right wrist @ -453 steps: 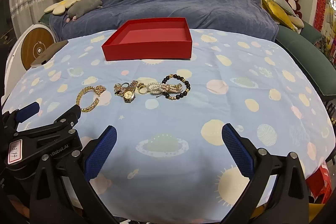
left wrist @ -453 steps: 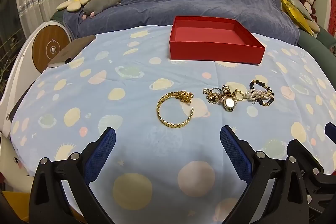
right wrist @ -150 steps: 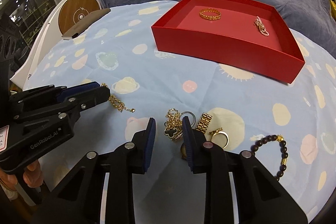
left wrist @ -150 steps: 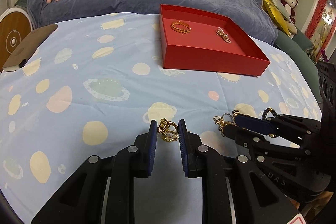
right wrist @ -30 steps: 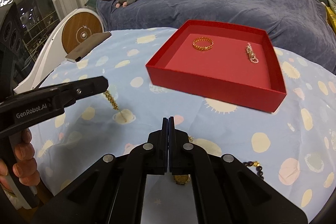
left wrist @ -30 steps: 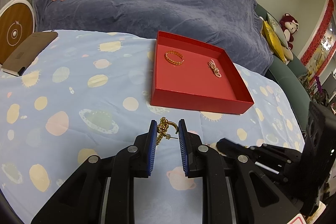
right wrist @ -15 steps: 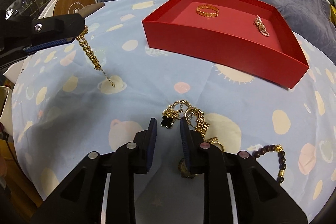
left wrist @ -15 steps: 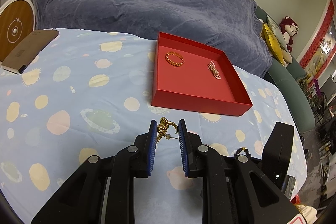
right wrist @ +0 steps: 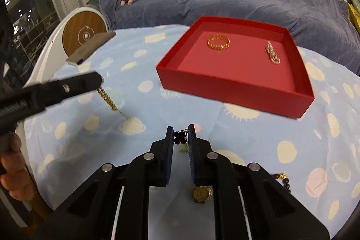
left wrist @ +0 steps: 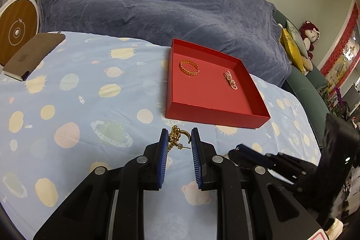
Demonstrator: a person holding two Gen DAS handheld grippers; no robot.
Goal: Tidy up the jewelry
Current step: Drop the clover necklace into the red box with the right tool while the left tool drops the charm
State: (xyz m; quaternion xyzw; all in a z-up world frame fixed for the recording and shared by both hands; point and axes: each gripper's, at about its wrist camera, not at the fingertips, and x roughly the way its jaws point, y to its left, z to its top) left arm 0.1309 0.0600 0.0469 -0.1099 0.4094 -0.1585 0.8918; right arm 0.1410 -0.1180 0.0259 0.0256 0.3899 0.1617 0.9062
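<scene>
Hanging lengthwise down: gold chain (right wrist: 107, 100), left gripper (left wrist: 179, 138) clamped | right gripper (right wrist: 180, 137) pinching clover necklace (right wrist: 180, 137)

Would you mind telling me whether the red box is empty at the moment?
Not empty. The red box holds two pieces on its floor: a gold chain bracelet toward the left and a small pearl piece toward the right, lying apart.

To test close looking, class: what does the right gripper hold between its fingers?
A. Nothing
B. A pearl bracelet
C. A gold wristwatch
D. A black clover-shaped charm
D: the right gripper is closed on the black clover charm, while the gold watch lies on the cloth.
</scene>
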